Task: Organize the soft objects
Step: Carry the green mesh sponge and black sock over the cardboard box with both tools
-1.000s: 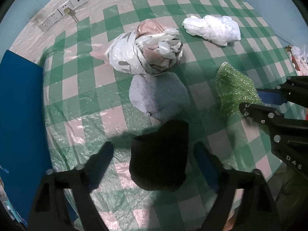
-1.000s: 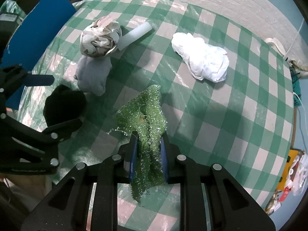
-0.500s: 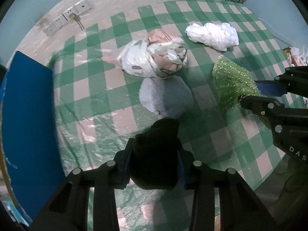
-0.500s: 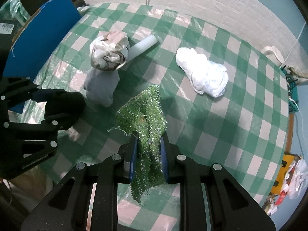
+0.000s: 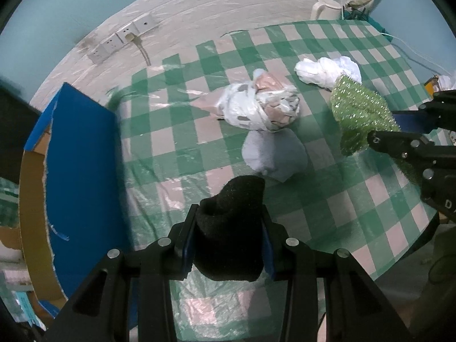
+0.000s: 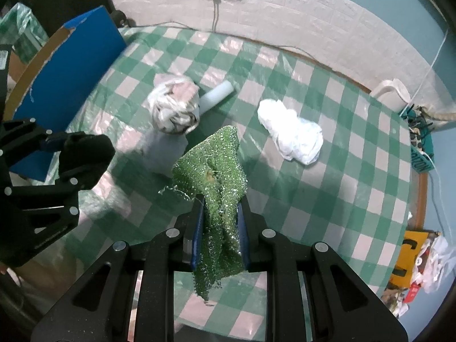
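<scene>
Black knitted sock (image 5: 229,229) sits clamped in the left gripper (image 5: 228,245), lifted for sorting. Right gripper (image 6: 221,233), at three o'clock, pinches a glittery green mesh cloth (image 6: 216,171).

A partial white letter "D" shows on the black body of the right gripper (image 5: 399,129) at the left wrist view's right edge; the rest is cut off. On a teal box (image 6: 421,154) beside the table's far right edge, white capitals read roughly "OTON", uncertain. A yellow sign (image 6: 407,259) below it carries bold black strokes too fragmentary to read.
</scene>
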`<state>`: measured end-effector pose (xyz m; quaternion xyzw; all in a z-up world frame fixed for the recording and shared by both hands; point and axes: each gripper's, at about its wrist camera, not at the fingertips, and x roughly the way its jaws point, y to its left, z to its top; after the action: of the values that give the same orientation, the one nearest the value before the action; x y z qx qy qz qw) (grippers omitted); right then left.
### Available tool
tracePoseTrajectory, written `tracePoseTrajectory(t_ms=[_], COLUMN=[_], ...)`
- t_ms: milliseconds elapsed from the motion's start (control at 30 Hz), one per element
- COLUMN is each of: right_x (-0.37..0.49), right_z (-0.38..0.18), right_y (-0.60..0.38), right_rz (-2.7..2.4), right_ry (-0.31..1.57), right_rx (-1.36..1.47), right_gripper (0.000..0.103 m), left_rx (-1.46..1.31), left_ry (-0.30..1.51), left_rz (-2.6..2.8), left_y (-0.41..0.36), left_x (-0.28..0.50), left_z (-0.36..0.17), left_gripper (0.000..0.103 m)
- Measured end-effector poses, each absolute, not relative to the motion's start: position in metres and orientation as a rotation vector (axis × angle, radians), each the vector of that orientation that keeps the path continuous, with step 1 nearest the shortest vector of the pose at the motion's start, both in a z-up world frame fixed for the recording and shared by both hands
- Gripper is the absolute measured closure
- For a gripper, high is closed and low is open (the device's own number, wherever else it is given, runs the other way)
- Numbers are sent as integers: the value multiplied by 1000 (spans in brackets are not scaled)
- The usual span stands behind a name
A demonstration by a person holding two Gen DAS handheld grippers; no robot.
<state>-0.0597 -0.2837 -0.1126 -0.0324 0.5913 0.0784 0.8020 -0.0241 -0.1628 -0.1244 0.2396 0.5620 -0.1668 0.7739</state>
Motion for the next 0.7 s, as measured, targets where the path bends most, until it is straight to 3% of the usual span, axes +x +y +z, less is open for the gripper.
tracePoseTrajectory(t_ms=[700], right_x=[-50], right_z=[-54], right_y=[-238], right_rz=[234], right_ry=[1150], right_rx=[-80], right_gripper=[83], left_rx=[488], left_ry=[1138], left_rz=[-264], left_y=[-119], left_x=[-30], left_z=[-87], left_gripper=[64])
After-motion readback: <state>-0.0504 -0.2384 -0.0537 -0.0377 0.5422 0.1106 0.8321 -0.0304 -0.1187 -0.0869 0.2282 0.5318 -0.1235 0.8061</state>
